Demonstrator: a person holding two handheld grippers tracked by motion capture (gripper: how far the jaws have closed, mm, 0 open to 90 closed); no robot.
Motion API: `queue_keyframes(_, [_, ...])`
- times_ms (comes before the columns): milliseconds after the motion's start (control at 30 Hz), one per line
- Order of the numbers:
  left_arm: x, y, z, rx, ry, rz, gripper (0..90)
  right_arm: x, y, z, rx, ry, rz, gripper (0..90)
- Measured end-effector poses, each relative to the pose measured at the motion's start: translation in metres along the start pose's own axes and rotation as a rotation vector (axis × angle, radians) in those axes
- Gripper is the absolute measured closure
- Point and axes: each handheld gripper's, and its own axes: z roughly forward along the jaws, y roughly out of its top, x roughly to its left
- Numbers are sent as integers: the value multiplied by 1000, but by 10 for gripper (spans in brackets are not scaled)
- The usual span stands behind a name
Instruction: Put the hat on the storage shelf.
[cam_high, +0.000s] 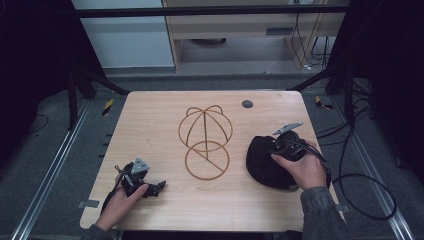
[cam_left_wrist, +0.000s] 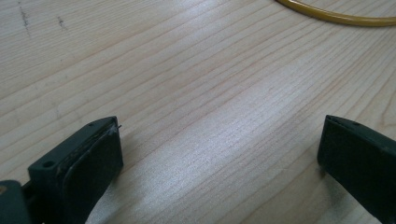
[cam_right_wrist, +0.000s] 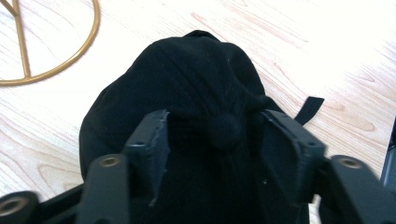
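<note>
A black cap (cam_high: 265, 160) lies on the right part of the wooden table (cam_high: 150, 125). My right gripper (cam_high: 275, 147) comes down on it from above. In the right gripper view the jaws straddle the cap's crown (cam_right_wrist: 187, 84) around its top button, and the fabric bunches between the pads of the right gripper (cam_right_wrist: 217, 135). The cap's strap (cam_right_wrist: 310, 108) sticks out to the side. A gold wire hat stand (cam_high: 205, 142) lies in the table's middle. My left gripper (cam_high: 159, 186) rests near the front left, open, with bare wood between its jaws (cam_left_wrist: 219, 154).
A small dark grommet (cam_high: 247, 104) sits near the table's far edge. The stand's ring (cam_left_wrist: 336, 17) lies ahead of the left gripper, and its round base (cam_right_wrist: 60, 65) lies left of the cap. Cables trail over the floor at the right.
</note>
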Motion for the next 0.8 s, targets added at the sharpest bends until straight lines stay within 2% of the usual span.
queue_keyframes(67, [0, 0, 0, 0, 0, 0, 0, 0, 2, 1, 9, -4, -11, 490])
queue_keyframes(200, [0, 0, 0, 0, 0, 0, 0, 0, 7, 7, 41, 2, -36, 713])
queue_keyframes(267, [0, 0, 0, 0, 0, 0, 0, -2, 7, 9, 44, 14, -39, 763])
queue_keyframes(467, [0, 0, 0, 0, 0, 0, 0, -5, 6, 2, 14, 47, -26, 767])
queue_keyframes(533, [0, 0, 0, 0, 0, 0, 0, -5, 6, -10, -26, 65, -25, 767])
queue_keyframes(567, [0, 0, 0, 0, 0, 0, 0, -5, 6, -10, -26, 65, -25, 767])
queue_keyframes(600, [0, 0, 0, 0, 1, 2, 0, -5, 6, -19, -61, 80, -22, 767])
queue_keyframes(633, [0, 0, 0, 0, 1, 2, 0, -5, 6, -19, -61, 80, -22, 767])
queue_keyframes(667, [0, 0, 0, 0, 0, 2, 0, -7, 7, -29, -94, 97, -19, 768])
queue_keyframes(700, [0, 0, 0, 0, 0, 2, 0, -7, 7, -29, -94, 97, -19, 768])
queue_keyframes(800, [0, 0, 0, 0, 0, 2, 0, -9, 8, -48, -144, 132, -13, 767])
